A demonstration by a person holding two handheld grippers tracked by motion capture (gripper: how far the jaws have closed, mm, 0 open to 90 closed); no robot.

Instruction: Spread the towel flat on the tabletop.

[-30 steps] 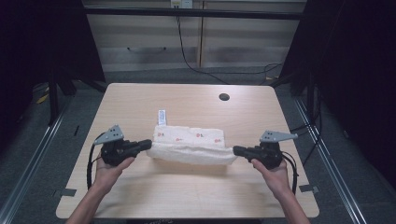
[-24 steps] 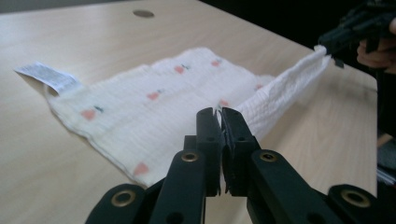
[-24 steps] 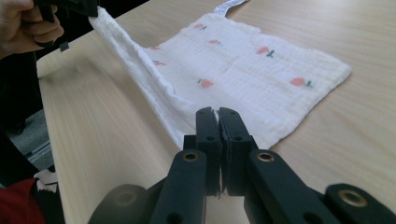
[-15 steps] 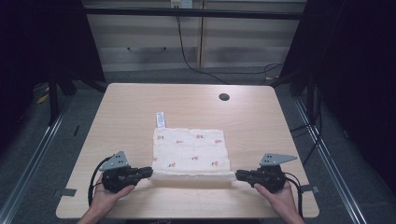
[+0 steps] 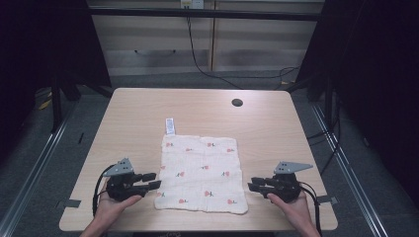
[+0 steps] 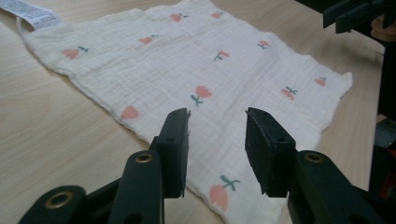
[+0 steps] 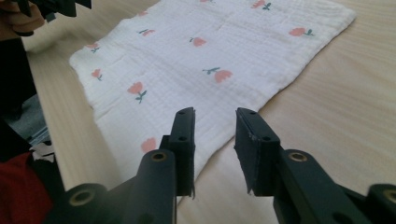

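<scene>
A cream muslin cloth (image 5: pixel 200 173) printed with small red flowers lies spread flat on the wooden table (image 5: pixel 133 113), its white label (image 5: pixel 170 126) at the far left corner. My left gripper (image 5: pixel 152 180) sits just left of the cloth's near left corner, and its jaws have just been opening. In the left gripper view the left gripper (image 6: pixel 217 116) stands open over the cloth (image 6: pixel 201 60), gripping nothing. My right gripper (image 5: pixel 253 183) rests just right of the near right corner, its jaws also just opening. In its own view the right gripper (image 7: pixel 215 114) is open above the cloth's edge (image 7: pixel 210 46).
A dark round hole (image 5: pixel 237 102) marks the table's far right part. The table's near edge runs just behind both hands. Dark floor and rails surround the table. The right gripper (image 6: pixel 355 14) appears far off in the left gripper view.
Both grippers drew the cloth's near edge toward the person and down, then let it go. The cloth now lies flat, and both jaws stand apart.
</scene>
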